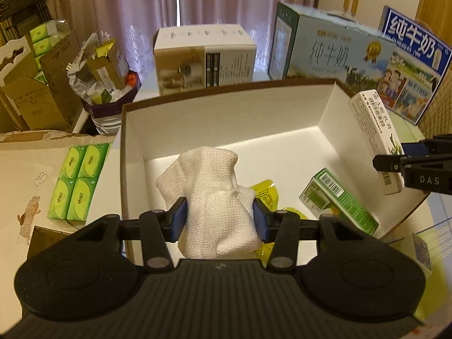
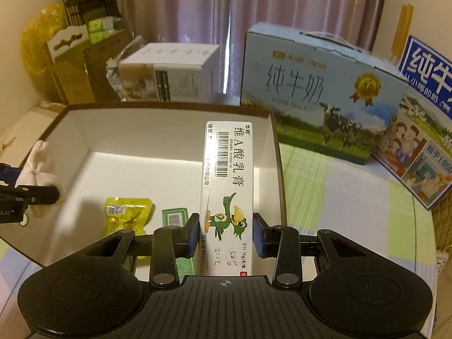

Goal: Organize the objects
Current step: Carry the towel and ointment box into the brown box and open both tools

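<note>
Left claw (image 1: 219, 217) grips cloth (image 1: 210, 195) (right: ointment carton (image 2: 226, 186)).

Hidden or cut off, as I see it from my station:
- yellow packet (image 1: 265, 195): mostly covered by the white cloth (image 1: 214, 197) in the left wrist view
- green carton (image 2: 176, 217): lower part behind the right gripper (image 2: 226, 233)
- blue milk box (image 2: 426, 130): cropped by the right edge
- ointment box (image 1: 375, 138): its print too small for me to read in the left wrist view
- left gripper (image 2: 31, 195): only a sliver shows at the left edge of the right wrist view
</note>
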`<state>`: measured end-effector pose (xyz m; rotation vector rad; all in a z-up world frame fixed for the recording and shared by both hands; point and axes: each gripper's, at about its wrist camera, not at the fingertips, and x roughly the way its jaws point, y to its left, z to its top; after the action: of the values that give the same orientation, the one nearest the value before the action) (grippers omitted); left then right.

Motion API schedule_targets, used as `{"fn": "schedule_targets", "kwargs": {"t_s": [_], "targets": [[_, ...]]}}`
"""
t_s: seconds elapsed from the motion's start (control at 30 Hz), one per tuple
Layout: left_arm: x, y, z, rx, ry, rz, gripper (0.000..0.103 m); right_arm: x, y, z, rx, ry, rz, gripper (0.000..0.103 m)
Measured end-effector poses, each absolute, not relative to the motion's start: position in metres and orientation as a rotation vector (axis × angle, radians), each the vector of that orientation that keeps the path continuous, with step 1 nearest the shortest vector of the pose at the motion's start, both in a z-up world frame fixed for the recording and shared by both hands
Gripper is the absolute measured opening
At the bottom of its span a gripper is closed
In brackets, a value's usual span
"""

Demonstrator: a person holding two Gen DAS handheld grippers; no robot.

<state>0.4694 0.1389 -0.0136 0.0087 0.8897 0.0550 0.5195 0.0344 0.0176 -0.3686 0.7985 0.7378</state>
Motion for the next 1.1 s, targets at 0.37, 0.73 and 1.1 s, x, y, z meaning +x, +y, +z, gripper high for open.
{"fn": "schedule_targets", "kwargs": {"t_s": [0.37,0.73,1.1], "targets": [[0.483,0.141,-0.029,0.017,0.941,0.045,0.045,0.527,0.038,0.01,-0.388,0.823,0.719,0.035],[0.483,0.141,-0.025,0.014,0.921,0.029,0.058,0.528,0.037,0.01,-0.394,0.828,0.704,0.035],[0.483,0.142,-0.021,0.021,0.91,0.037,0.065,0.526,0.037,0.007,-0.408,0.829,0.709,0.035]]}}
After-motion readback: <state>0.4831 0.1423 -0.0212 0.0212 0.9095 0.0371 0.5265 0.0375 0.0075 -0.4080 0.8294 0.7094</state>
